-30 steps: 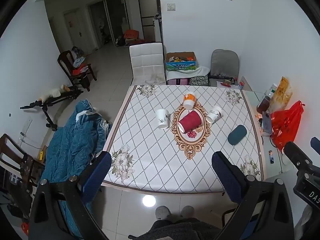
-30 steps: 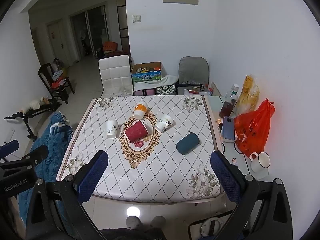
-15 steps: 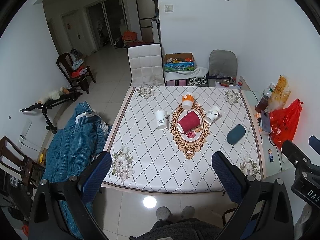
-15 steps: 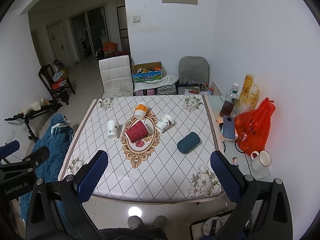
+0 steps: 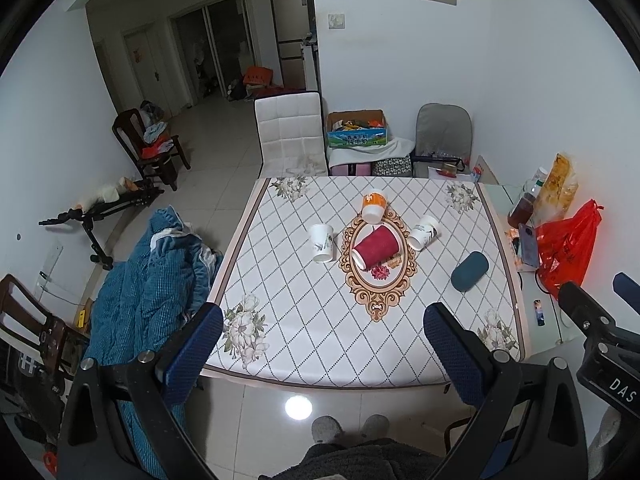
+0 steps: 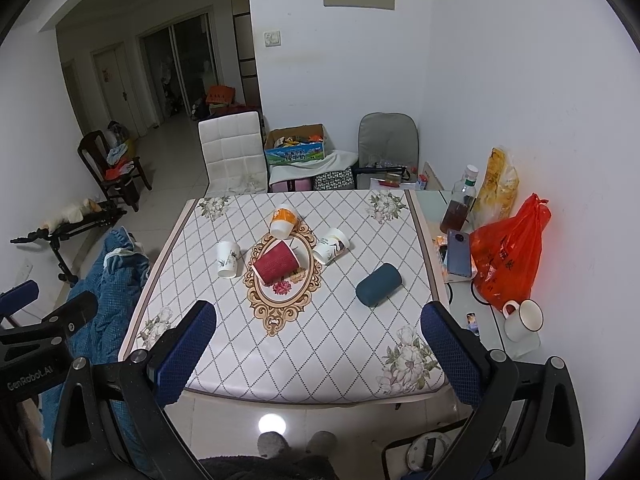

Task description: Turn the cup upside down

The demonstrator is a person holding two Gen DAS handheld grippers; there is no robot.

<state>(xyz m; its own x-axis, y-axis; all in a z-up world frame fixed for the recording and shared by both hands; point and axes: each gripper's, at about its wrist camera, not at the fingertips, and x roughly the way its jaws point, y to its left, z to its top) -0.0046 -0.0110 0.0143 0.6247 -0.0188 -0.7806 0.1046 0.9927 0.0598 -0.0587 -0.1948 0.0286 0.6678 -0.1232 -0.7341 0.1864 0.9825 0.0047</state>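
Several cups lie on the patterned table (image 5: 304,320). A red cup (image 5: 375,247) lies on its side on the oval centre motif; it also shows in the right wrist view (image 6: 277,266). An orange-and-white cup (image 5: 374,205) lies tipped behind it. A white cup (image 5: 322,242) stands upside down at the left, and a white printed cup (image 5: 423,233) lies on its side at the right. A dark teal cup (image 5: 470,271) lies on its side further right. My left gripper (image 5: 322,344) and right gripper (image 6: 318,340) are open, empty, and held high, short of the table's near edge.
A side table at the right holds a red plastic bag (image 6: 508,256), a phone (image 6: 458,254), a bottle (image 6: 458,208) and a white mug (image 6: 522,320). A blue blanket (image 5: 148,292) lies left of the table. A white chair (image 5: 290,136) and a grey chair (image 5: 442,136) stand behind.
Both views have drawn back and up slightly, so the table looks a little smaller and farther. The cups have not moved and both grippers stay open.
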